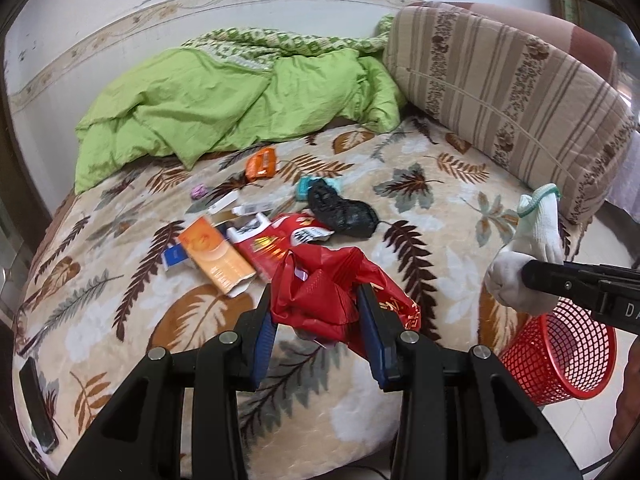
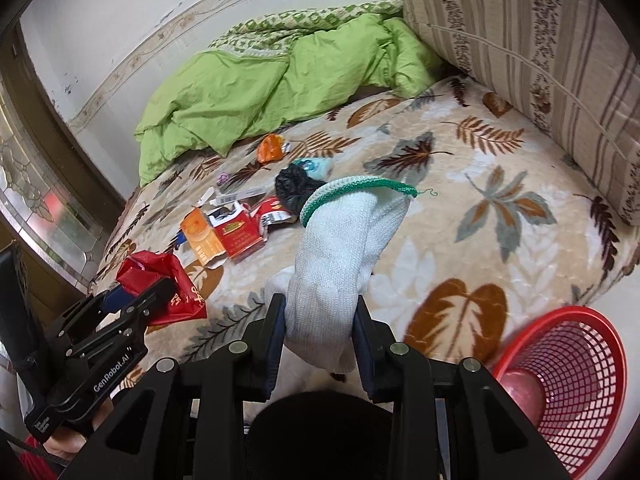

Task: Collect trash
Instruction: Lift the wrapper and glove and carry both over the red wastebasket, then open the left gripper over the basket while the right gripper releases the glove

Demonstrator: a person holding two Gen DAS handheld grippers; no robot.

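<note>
Two grippers each carry a piece of trash. In the left wrist view, our left gripper point(image 1: 316, 312) is clamped on a crumpled red bag point(image 1: 320, 292) above the bed point(image 1: 420, 216), where boxes point(image 1: 216, 260) and a black bag point(image 1: 340, 210) lie scattered; the red basket point(image 1: 560, 356) stands on the floor at the right. In the right wrist view, our right gripper point(image 2: 320, 320) is clamped on a white glove point(image 2: 340, 248), with the basket point(image 2: 576, 392) just beside it, low right. We judge we are mid-carry; next, each gripper must reach over the basket's mouth and let go.
</note>
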